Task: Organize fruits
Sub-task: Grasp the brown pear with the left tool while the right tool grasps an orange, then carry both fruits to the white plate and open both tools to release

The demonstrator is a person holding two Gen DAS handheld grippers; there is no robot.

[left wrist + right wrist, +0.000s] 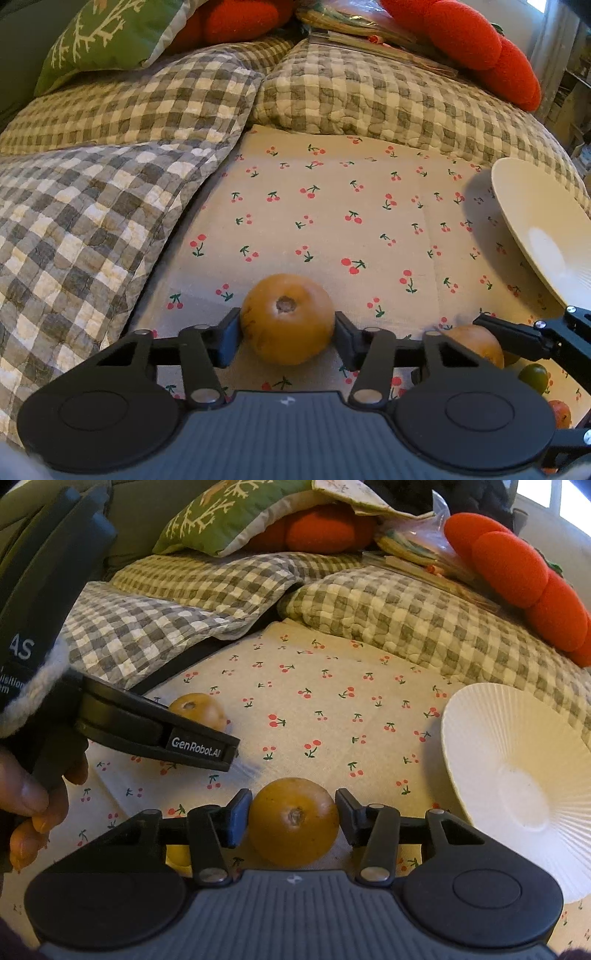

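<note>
The left gripper (207,738) finger reads "GenRobot.AI" in white. On its handle body, beside the person's hand (29,797), only "AS" is legible.

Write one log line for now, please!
left gripper: shut on fruit | right gripper: shut on second fruit | plate: empty

Both wrist views close, angled down, sharing cherry-print cloth (332,221)

Matt ribbed plate (517,760), quilted cloth (92,229)
</note>
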